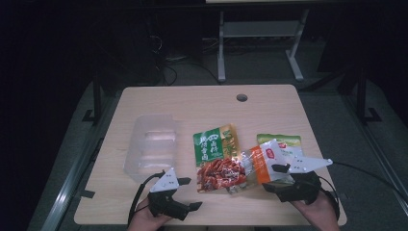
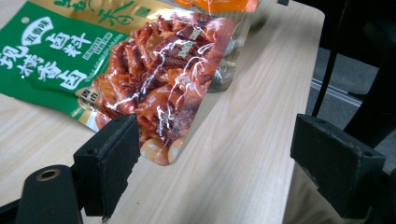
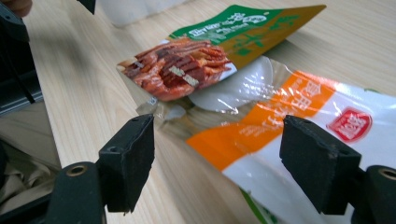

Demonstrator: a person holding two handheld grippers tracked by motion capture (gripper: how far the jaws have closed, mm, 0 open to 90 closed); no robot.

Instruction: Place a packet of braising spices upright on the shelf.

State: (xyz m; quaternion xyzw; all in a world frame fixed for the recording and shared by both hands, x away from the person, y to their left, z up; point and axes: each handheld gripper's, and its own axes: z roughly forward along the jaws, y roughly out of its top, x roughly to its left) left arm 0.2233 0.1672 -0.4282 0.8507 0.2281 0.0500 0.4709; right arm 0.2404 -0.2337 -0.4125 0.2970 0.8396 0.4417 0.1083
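A red snack packet (image 1: 220,174) lies at the table's front centre, overlapping a green packet (image 1: 213,144) behind it. To its right lies an orange-and-white packet (image 1: 263,162). My left gripper (image 1: 191,194) stands open just left of the red packet (image 2: 173,70), with bare table between its jaws (image 2: 224,163). My right gripper (image 1: 275,178) is open too, at the near end of the orange-and-white packet (image 3: 289,107). That packet lies between the wide jaws (image 3: 223,161), and the pads do not press on it. The red packet (image 3: 182,65) shows just beyond it.
A clear plastic container (image 1: 149,142) stands at the left of the wooden table (image 1: 192,103). Another green packet (image 1: 285,141) lies at the right, partly under the orange-and-white one. The table's front edge is close behind both hands. A cable hole (image 1: 242,97) sits at the back.
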